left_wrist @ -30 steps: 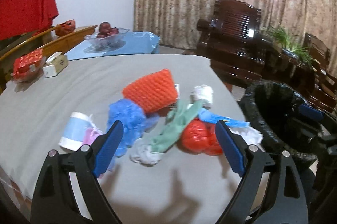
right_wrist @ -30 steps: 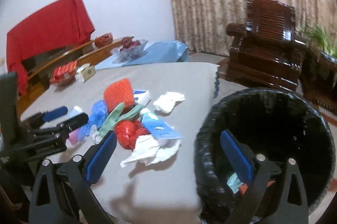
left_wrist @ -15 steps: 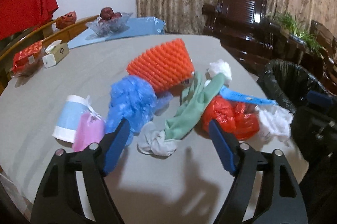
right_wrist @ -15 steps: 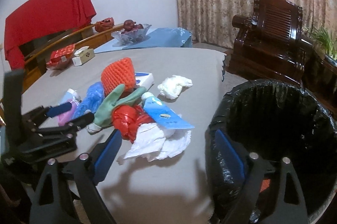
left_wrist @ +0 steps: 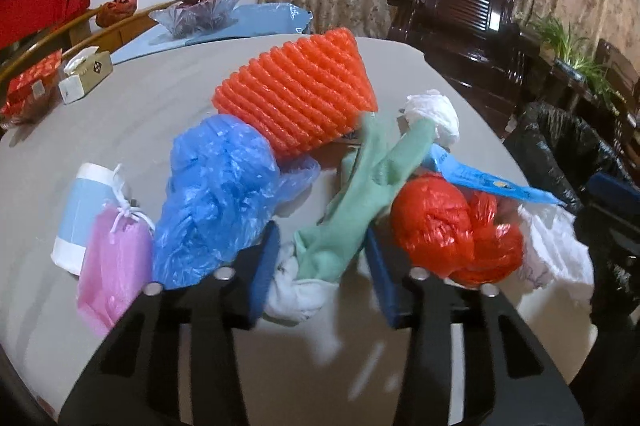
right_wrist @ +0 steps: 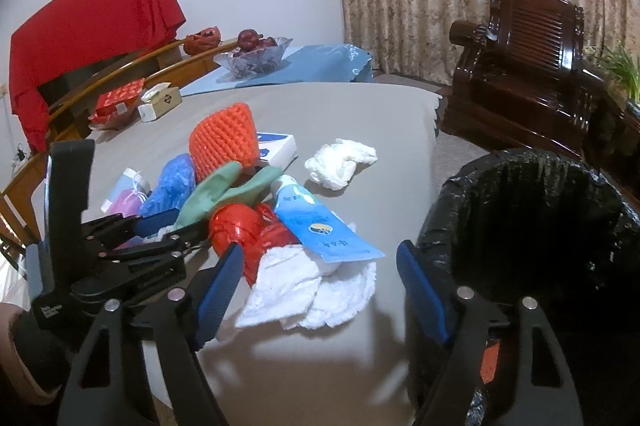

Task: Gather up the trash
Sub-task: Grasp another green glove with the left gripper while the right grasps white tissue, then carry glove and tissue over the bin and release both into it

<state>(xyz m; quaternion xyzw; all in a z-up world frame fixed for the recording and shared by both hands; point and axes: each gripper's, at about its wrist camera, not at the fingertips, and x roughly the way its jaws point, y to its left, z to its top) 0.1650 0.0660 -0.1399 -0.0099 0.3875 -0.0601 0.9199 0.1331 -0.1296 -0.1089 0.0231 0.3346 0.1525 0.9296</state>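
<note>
From my left wrist view, my left tongs sit low in the middle of the frame, blue pads apart, straddling the white cuff of the green glove. I judge they are placed there because the cuff is the loose end nearest me; whether the pads touch it yet I cannot tell, since that part is blurred. The blue bag presses against the left pad and the red bag lies just beside the right one, so either could get pinched along with the glove. The orange foam net rests on the pile behind.

From my right wrist view, my right tongs hang wide apart at the bottom, holding nothing, over the desk edge. The left pad is just beside the white paper, while the right pad is close to the bin at the right of the frame, ready for drops. The blue tube lies across the paper and would hinder lifting it.
</note>
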